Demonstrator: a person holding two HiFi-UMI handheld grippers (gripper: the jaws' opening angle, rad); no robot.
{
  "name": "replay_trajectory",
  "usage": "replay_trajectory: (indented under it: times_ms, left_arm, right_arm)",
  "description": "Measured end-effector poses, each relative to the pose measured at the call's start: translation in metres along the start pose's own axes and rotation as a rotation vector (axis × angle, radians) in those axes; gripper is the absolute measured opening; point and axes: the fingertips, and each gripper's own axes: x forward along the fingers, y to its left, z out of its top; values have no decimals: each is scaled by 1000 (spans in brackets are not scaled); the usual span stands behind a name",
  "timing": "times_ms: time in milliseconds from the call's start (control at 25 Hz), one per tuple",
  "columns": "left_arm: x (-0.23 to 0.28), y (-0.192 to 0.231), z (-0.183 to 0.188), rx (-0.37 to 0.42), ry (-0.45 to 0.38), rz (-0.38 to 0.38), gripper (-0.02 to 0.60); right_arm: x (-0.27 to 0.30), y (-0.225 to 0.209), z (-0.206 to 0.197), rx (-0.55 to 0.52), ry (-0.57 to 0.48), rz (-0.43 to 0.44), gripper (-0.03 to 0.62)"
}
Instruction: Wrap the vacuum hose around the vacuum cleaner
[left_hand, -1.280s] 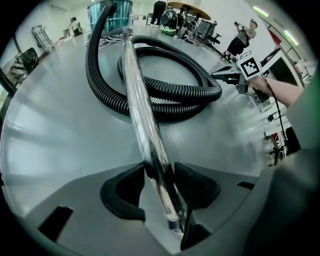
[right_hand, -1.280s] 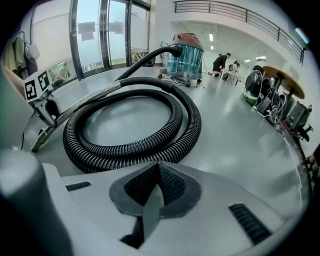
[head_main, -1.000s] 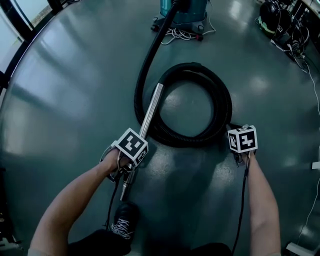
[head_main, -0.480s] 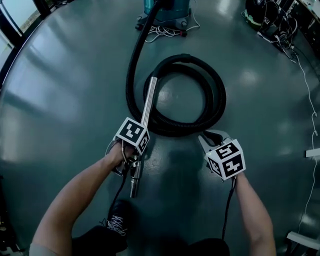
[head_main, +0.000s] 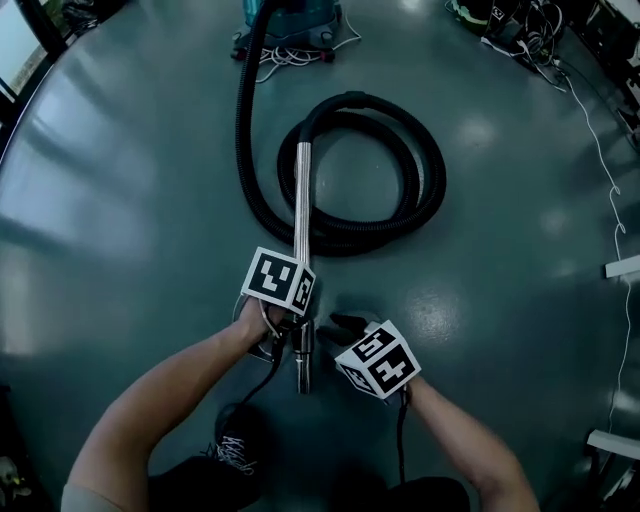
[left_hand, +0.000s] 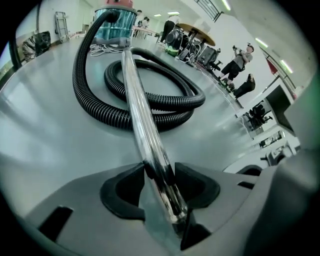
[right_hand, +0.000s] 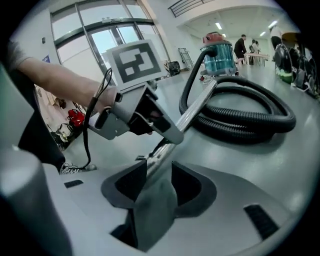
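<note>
Head view: the vacuum (head_main: 290, 15) stands on the floor (head_main: 130, 180) at 12 o'clock; its hose (head_main: 425, 170) runs down from it and coils in a loop near the centre. The tube (head_main: 302, 200) points to 12 o'clock across the coil. The left tongs (head_main: 295, 325) hold it near its lower end, with the right tongs (head_main: 345, 325) just at their 4 o'clock

Left gripper view: the jaws are clamped on the tube, with the coil beyond and the vacuum at 11 o'clock

Right gripper view: the jaws stand apart, having just been opening; the tube's end shows between them, unpressed. The left tongs are at 11 o'clock and the vacuum at 1 o'clock
</note>
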Motion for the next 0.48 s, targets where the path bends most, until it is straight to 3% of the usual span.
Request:
replay_trajectory:
  times_ms: [160,240,360,480]
  left_arm:
    - [9,-17,12,-13,-73,-26,184]
    - [11,-22,19,-58,-126,-41,184]
    - [16,-33,28,-78,-193,-57,183]
    - [23,-43,33,-77,-204,-75,184]
  right_arm:
    - [7,9,-13,50,-18,-33,240]
    - [8,8,-19,81,-32,-64,271]
    - [12,6,-28,75,-23,-133,273]
    - [14,-10,-39,17,3,-243,273]
